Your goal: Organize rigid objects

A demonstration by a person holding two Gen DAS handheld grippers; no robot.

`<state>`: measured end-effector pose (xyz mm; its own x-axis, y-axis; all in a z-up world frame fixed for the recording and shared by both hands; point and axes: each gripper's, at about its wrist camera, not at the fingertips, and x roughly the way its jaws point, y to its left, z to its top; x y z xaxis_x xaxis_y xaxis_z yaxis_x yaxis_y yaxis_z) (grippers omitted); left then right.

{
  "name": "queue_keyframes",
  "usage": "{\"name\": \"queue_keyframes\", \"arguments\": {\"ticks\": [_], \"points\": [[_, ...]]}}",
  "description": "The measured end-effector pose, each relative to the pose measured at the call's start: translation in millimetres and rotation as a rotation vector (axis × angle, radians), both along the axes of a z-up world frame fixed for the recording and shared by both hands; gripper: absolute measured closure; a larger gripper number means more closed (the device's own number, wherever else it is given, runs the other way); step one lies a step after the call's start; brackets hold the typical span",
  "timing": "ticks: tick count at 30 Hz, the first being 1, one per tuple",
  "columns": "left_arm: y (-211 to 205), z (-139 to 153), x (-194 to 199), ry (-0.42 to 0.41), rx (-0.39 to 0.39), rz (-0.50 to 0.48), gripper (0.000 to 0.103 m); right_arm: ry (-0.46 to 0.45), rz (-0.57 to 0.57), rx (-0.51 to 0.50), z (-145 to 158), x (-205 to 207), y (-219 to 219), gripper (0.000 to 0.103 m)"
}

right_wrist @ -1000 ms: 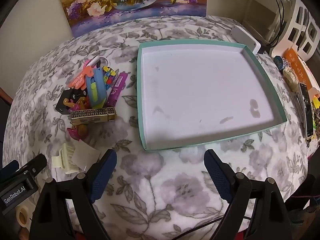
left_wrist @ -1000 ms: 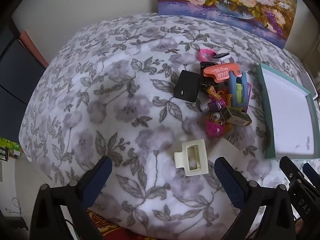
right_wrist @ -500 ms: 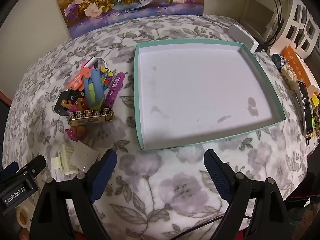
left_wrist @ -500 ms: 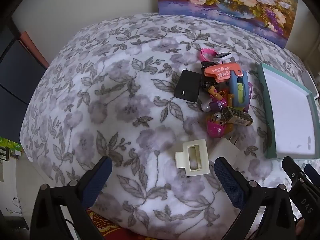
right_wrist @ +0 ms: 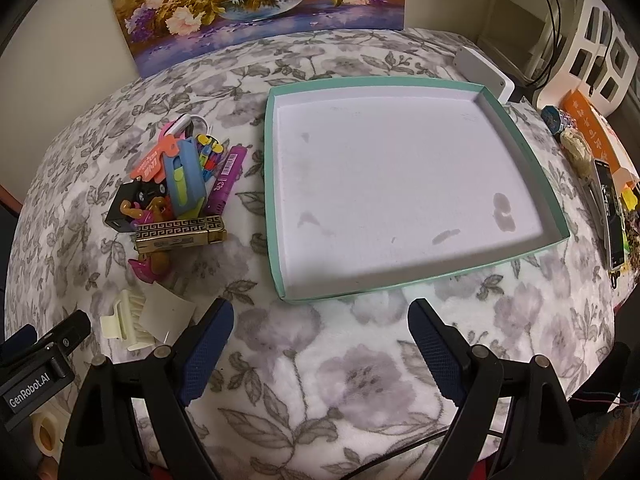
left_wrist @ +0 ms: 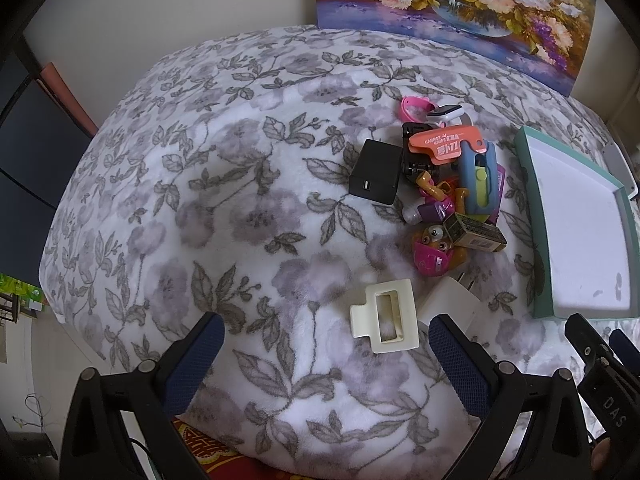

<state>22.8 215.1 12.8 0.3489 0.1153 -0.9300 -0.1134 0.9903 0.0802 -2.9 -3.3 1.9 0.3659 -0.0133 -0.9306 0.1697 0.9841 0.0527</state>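
Barely anything shifted over the last second: from the left wrist view the table cover has slid a touch left, so the cream hair clip [left_wrist: 385,317] now sits right of centre between the spread, empty fingers of the left gripper [left_wrist: 325,354], close to the right pad. Its long side runs roughly away from the camera, so I'd say the left hand is the obvious one to grab it. Toy pile [left_wrist: 444,184] sits further out.

Right wrist view: right gripper [right_wrist: 320,342] also wide open, holding nothing, aimed at the empty teal tray [right_wrist: 273,216]. Clip's off to its left.
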Motion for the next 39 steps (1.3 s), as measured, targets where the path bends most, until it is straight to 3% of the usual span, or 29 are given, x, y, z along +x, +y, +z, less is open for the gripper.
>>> {"name": "queue_keyframes", "arguments": {"ticks": [39], "points": [[-0.7, 0.5, 0.6, -0.001, -0.014, -0.005, 0.000, 0.008, -0.006, -0.002, -1.1, 0.4, -0.9, 0.014]]}}
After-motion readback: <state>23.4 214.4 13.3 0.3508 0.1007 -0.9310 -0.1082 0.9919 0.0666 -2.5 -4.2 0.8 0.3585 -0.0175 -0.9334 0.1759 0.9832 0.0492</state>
